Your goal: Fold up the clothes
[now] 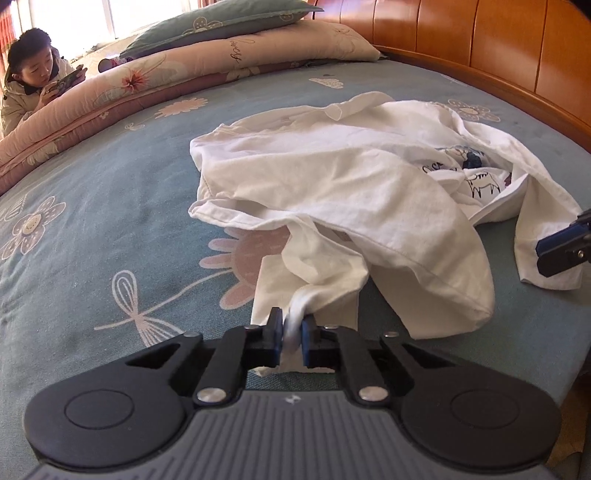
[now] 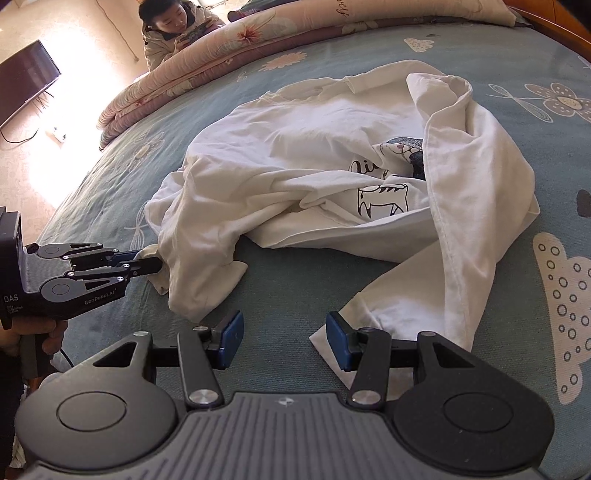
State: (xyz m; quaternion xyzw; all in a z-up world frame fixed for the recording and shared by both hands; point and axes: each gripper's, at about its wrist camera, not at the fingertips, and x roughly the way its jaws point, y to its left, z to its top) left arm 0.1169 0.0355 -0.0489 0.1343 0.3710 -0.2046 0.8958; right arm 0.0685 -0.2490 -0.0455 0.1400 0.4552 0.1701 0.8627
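A crumpled white T-shirt [image 1: 332, 162] with a dark printed drawing lies on the blue flowered bed sheet [image 1: 92, 221]. My left gripper [image 1: 292, 332] is shut on a bunched edge of the shirt's near left part; from the right wrist view the same left gripper [image 2: 153, 264] bites the cloth at the shirt's [image 2: 295, 147] left edge. My right gripper [image 2: 284, 339] stands open low over the sheet [image 2: 258, 288]. Its right finger [image 2: 338, 339] rests against a corner of the shirt's near right flap, and only bare sheet lies between the pads. The right gripper's tip [image 1: 565, 247] shows at the right edge beside that flap.
A folded pink quilt [image 1: 110, 96] and pillows [image 1: 221, 22] lie along the far side of the bed. A person [image 2: 173, 29] leans on the quilt, looking at a phone. The wooden headboard [image 1: 498, 55] curves along the right. A dark screen [image 2: 26, 81] stands on the floor.
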